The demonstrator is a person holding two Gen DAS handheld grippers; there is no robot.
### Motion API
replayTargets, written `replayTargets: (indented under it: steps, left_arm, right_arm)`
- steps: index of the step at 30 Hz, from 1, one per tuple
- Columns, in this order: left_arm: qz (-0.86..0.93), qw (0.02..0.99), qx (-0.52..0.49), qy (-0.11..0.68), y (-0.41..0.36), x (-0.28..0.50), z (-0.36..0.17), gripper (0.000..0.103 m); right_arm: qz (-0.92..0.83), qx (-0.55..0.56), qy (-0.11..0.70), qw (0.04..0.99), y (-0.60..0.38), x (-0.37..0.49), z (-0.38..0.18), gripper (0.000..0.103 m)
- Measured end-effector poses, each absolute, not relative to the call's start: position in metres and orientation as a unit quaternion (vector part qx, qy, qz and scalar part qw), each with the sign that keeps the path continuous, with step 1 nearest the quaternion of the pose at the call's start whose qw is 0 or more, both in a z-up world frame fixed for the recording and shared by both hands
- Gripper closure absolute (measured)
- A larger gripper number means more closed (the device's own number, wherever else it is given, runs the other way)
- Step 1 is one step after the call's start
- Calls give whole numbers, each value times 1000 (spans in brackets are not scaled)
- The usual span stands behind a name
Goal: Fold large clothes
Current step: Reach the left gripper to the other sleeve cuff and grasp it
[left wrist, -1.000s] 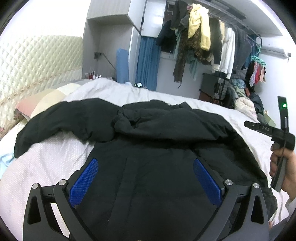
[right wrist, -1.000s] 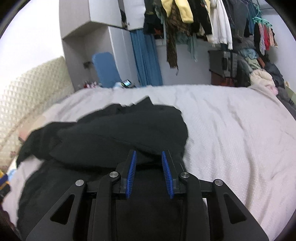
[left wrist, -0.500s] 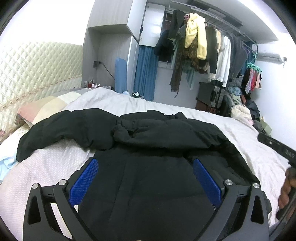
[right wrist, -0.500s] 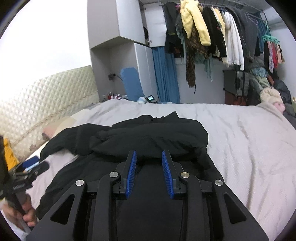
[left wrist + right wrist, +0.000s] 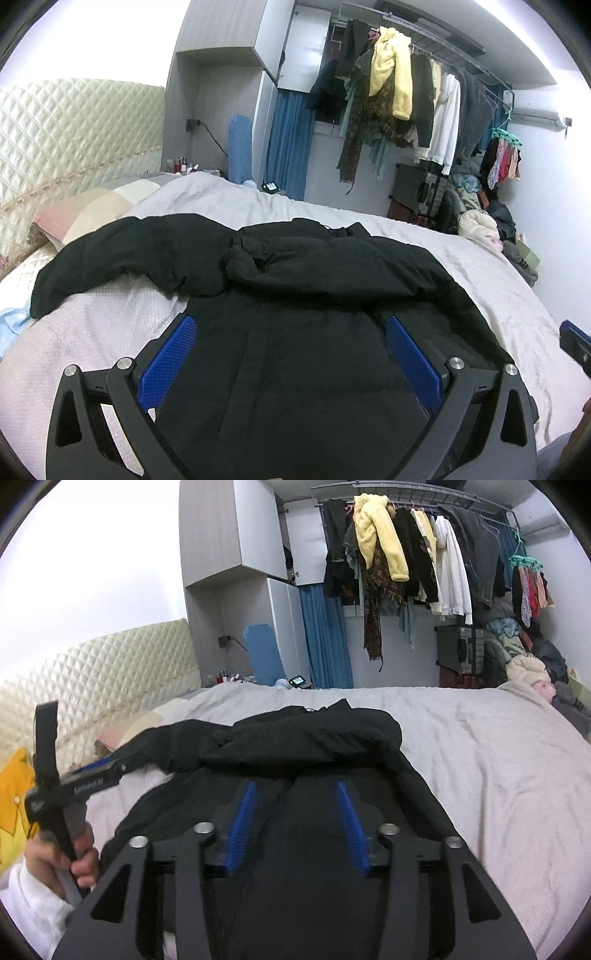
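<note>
Left gripper (image 5: 288,354) spread wide, right gripper (image 5: 295,823) released, both empty above bulky black padded jacket (image 5: 295,314) on white bed (image 5: 498,775), likely lining up next fold.

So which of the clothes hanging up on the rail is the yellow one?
The fluffy yellow hoodie, draped over the top of the clothes rail toward its left end. Its neighbours are dark, apart from a white top further right.

Matt black cloth jacket (image 5: 295,302) on textured white fabric bedspread (image 5: 498,295)
</note>
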State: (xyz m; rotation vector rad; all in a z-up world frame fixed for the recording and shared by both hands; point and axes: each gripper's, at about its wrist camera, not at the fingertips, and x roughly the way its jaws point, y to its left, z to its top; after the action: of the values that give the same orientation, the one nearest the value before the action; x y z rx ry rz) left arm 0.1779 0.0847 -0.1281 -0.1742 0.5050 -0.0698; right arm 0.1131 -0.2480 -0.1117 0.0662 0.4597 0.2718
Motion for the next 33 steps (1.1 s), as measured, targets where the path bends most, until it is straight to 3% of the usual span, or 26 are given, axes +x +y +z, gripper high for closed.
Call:
replayTargets:
  steps: [4,8,18,24,28,33]
  left_arm:
    - [-37,957,-87,274,95,192,-132,0]
    - [-30,947,-101,305,115,210,-133,0]
    - [29,903,-236,359,282,255,-137,0]
    - [89,858,-355,359,405,266,-206,0]
    - [104,822,-446,339,457,271,-255,1]
    - [100,807,-505,288,497,277,-278,1]
  right_arm:
    - [134,34,222,965,-248,111,-110,14]
    - [136,44,224,964,-251,114,-113,0]
    - [137,50,258,955,-248,126,-131,0]
    - [126,51,272,953,-246,131,-140,0]
    - [112,48,284,951,-242,141,-146,0]
    - [102,36,299,948,-228,156,-152,0]
